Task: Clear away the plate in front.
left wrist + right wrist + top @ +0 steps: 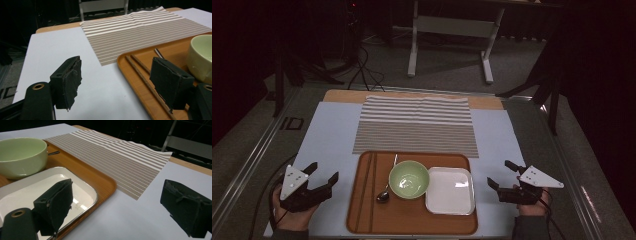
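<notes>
From the high view, the orange tray [412, 220] sits on the pale surface [327, 135], near its front edge, between the two hands. It carries a pair of chopsticks [368, 190] along its left side, a spoon [384, 194], a green bowl [409, 179] and a white square dish [450, 190]. The left gripper [323, 179] waits just beside the tray's left edge, the right gripper [503, 179] just beside its right edge; both have their jaws apart and hold nothing. A striped mat [414, 125] lies behind the tray.

In the left gripper view, the tray's raised rim [130, 75] runs between the open jaws, with the chopsticks [140, 72] just inside it and the bowl [200, 57] farther in. That rim looks stiff and thin enough to pinch, though smooth and probably slippery.

In the right gripper view, the dish [75, 192] and the bowl [22, 155] look glazed and breakable, and the tray's corner [107, 187] lies ahead of the open jaws. I judge the loaded tray moderately heavy; gripping both side rims together and keeping it level should stop the crockery sliding.
</notes>
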`<state>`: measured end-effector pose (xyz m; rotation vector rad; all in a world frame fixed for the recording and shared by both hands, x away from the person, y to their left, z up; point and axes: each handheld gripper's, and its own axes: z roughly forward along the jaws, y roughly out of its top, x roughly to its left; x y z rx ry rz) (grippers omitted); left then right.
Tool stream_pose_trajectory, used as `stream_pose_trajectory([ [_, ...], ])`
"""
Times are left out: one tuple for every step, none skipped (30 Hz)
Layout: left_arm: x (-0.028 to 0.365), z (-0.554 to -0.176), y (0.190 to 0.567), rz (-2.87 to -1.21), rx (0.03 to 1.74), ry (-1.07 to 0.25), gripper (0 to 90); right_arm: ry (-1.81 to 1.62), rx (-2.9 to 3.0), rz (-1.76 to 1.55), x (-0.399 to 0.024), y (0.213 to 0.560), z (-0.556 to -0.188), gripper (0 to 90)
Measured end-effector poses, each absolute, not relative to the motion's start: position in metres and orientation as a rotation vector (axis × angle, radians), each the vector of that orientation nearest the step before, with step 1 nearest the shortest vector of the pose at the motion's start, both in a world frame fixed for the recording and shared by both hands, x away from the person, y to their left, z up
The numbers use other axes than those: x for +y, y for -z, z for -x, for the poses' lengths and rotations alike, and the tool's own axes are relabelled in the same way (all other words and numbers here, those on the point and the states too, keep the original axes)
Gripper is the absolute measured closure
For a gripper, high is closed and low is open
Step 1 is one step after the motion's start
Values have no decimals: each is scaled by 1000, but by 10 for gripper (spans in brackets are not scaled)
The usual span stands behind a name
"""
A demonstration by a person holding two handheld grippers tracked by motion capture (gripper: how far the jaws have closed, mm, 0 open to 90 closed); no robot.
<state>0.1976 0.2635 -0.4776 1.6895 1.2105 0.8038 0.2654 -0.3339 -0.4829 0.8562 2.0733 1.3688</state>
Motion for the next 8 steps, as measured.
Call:
stream_pose_trajectory([
  [265,-197,478,-1688,1213,-808,260,-1370,2070,-860,-335,483,-265,105],
  [266,-196,479,-1686,1219,-812,260,-1370,2070,-860,-335,483,-265,105],
  [268,-195,479,-1678,1226,-814,259,-1376,2067,-860,-336,483,-265,105],
  [269,-195,479,-1672,1229,-815,259,-1376,2067,-860,-336,483,-265,105],
  [270,-194,479,-1666,1231,-819,259,-1378,2066,-860,-336,483,-266,106],
  [272,-194,479,-1665,1234,-819,259,-1381,2064,-864,-336,483,-265,105],
  [272,-194,480,-1659,1240,-819,259,-1383,2065,-863,-337,483,-266,105],
  [273,-194,480,-1656,1242,-821,259,-1382,2064,-864,-337,483,-266,105],
])
